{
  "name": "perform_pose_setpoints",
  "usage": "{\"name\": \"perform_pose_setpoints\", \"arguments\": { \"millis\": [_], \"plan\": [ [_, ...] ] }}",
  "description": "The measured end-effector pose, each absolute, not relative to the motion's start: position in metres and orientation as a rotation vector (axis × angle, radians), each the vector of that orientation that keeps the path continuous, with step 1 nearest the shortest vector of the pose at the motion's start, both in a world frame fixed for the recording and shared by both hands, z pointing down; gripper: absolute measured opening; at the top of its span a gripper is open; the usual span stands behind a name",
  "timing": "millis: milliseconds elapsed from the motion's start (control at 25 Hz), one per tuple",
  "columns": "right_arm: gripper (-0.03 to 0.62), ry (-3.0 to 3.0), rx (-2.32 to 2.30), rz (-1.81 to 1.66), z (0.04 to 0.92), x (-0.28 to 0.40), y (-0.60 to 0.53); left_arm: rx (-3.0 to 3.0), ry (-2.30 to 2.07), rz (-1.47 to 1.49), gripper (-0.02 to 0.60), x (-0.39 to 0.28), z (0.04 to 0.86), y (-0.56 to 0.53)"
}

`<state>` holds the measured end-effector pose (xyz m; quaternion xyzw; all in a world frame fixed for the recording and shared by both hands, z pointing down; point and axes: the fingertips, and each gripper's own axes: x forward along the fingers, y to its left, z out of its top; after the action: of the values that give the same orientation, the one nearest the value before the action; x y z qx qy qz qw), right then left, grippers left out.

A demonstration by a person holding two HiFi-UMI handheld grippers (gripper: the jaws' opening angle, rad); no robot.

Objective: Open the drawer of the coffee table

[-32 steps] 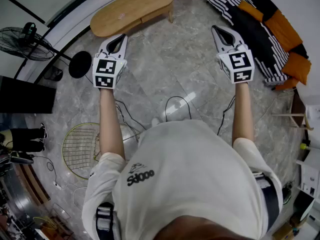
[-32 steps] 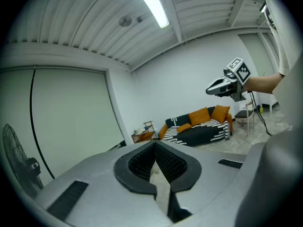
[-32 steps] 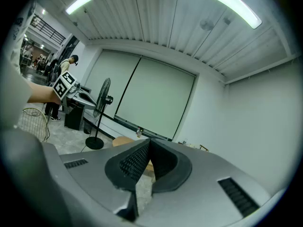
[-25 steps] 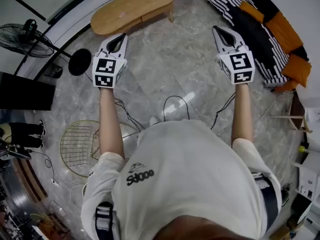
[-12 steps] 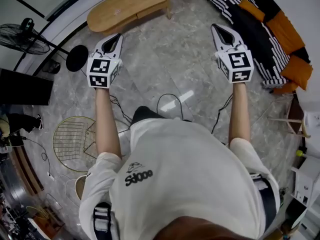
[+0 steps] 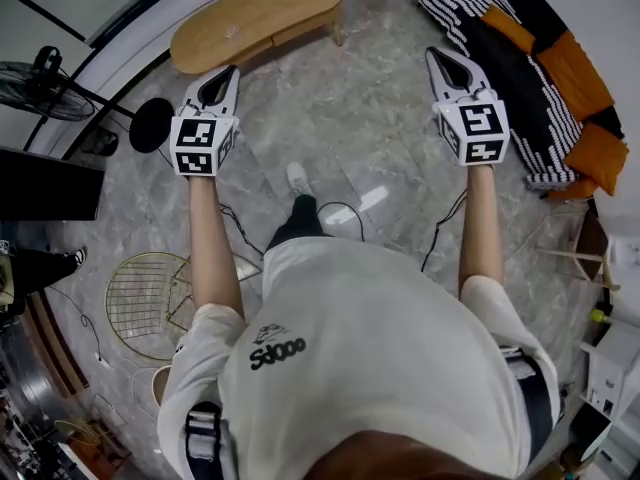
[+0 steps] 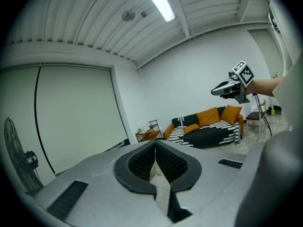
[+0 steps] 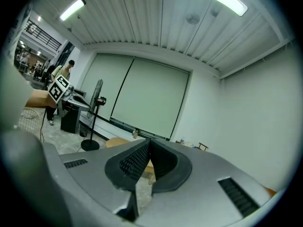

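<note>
The coffee table [image 6: 255, 13] is a low oval wooden one at the far end of the marble floor; it shows again, small, just past the right jaws as the table's top [image 8: 118, 143]. No drawer front can be made out. My left gripper [image 6: 225, 71] is held out level, short of the table's near edge, shut and empty. My right gripper [image 6: 437, 56] is held out to the right of the table, beside the sofa, also shut with nothing in it. In the left gripper view the left gripper's [image 7: 154, 145] jaws meet, and the right gripper [image 7: 232, 86] shows at right.
A black-and-white striped sofa with orange cushions [image 6: 530, 48] lines the right side. A standing fan [image 6: 50, 73] and its round base [image 6: 150, 126] are at the left, with a black box [image 6: 45, 183] nearby. A gold wire basket [image 6: 150, 303] and cables [image 6: 340, 208] lie on the floor.
The person has stepped forward: a leg and a shoe now show ahead of the body. Both grippers have come nearer to the coffee table. Both pairs of jaws stayed shut.
</note>
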<state>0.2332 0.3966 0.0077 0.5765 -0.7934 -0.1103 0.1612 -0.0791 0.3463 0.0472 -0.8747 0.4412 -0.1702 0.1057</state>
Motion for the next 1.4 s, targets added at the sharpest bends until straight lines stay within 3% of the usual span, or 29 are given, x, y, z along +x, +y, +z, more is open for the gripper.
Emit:
{"name": "perform_pose_setpoints", "arguments": {
  "millis": [880, 1400],
  "plan": [
    [0.005, -2.118, 1.787, -0.261, -0.016, 0.196, 0.086, -2.685, 1.213, -0.436, 0.017, -0.122, 0.049, -0.011],
    [0.005, -2.042, 1.912, -0.12, 0.0, 0.203, 0.003, -2.772, 1.074, -0.48, 0.017, -0.117, 0.078, -0.088]
  ]
}}
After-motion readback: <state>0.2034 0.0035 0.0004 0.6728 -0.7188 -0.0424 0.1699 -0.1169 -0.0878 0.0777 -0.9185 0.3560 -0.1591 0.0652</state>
